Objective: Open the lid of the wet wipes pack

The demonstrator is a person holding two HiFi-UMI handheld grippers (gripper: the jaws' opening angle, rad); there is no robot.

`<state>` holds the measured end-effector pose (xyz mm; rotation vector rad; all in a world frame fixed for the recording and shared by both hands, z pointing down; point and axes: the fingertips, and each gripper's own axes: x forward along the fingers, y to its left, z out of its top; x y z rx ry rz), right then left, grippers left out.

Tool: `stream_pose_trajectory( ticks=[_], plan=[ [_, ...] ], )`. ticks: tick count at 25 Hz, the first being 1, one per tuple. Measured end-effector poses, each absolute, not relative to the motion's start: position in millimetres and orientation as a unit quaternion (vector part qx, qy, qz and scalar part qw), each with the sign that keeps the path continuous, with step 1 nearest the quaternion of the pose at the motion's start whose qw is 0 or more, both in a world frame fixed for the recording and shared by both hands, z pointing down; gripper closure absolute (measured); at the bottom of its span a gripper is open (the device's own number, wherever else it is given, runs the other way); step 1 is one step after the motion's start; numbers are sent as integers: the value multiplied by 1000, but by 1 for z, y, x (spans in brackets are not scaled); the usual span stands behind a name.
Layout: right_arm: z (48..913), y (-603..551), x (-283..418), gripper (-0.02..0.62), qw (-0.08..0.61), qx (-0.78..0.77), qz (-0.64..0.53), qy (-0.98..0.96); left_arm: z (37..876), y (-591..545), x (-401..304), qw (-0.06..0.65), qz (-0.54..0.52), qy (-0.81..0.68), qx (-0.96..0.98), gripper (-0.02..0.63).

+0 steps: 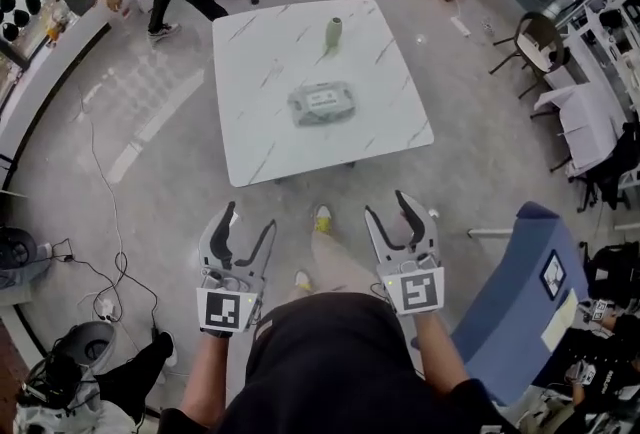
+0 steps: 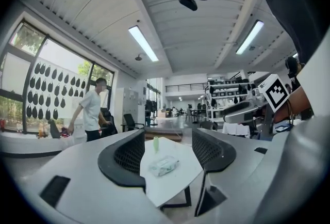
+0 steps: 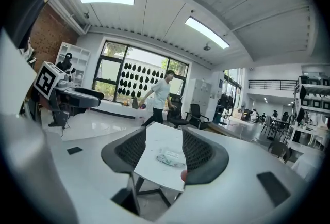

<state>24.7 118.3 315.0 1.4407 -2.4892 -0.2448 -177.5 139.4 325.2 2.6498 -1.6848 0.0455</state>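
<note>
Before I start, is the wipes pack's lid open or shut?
Looks shut: the white lid lies flat on the wet wipes pack.

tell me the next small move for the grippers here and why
Probably bring the left gripper and right gripper forward toward the table, aiming at the wet wipes pack. Both grippers are open and empty, held short of the table's near edge, while the pack lies flat near mid-table with nothing touching it.
</note>
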Motion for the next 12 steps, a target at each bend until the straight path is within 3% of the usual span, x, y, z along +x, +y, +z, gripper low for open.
stream_pose_trajectory(
  ticks=[12],
  plan=[
    [357, -40, 50, 376, 200, 450, -78, -867, 333, -24, -131, 11, 53, -527, 848, 300]
  ],
)
